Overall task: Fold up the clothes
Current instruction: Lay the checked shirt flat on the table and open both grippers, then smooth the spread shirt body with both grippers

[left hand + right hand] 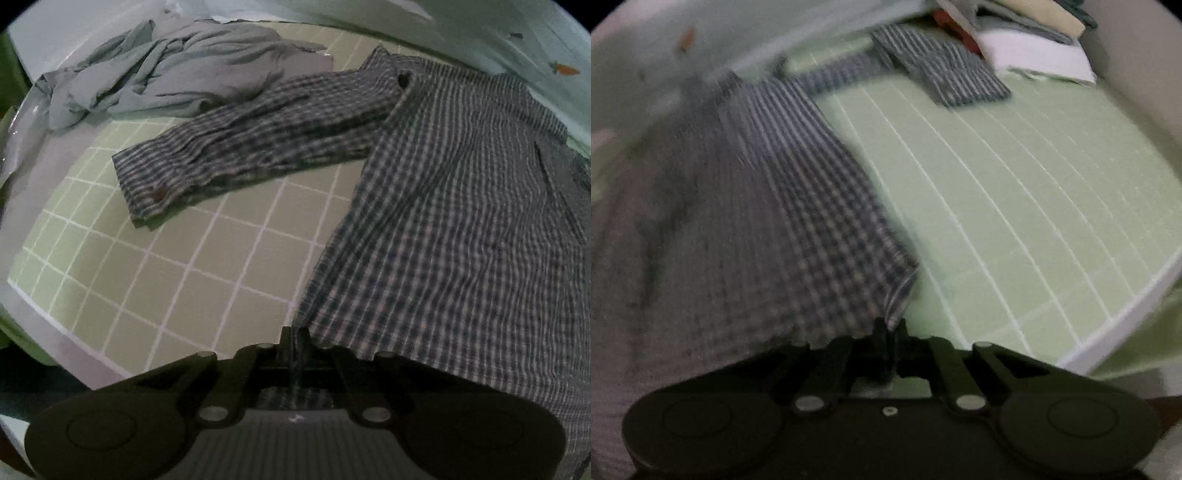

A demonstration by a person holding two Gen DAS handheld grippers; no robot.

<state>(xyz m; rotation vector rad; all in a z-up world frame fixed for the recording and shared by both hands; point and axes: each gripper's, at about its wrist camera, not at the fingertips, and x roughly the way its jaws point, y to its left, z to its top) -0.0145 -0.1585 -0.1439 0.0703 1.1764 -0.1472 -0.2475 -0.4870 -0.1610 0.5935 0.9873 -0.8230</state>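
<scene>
A blue-and-white checked shirt (450, 206) lies spread on a green gridded mat (207, 258). One sleeve (258, 144) stretches left across the mat, its cuff showing a brown button. My left gripper (294, 334) is shut on the shirt's bottom hem corner. In the right wrist view the same shirt (783, 206) lies to the left, with its other sleeve (945, 70) at the far end of the mat (1034, 206). My right gripper (891, 326) is shut on the other hem corner, which is lifted slightly. This view is blurred.
A crumpled grey-green garment (173, 70) lies at the far left of the mat. Folded clothes, white and cream (1034, 37), are stacked beyond the mat's far right corner. The mat's white edge (1126, 314) runs near the right.
</scene>
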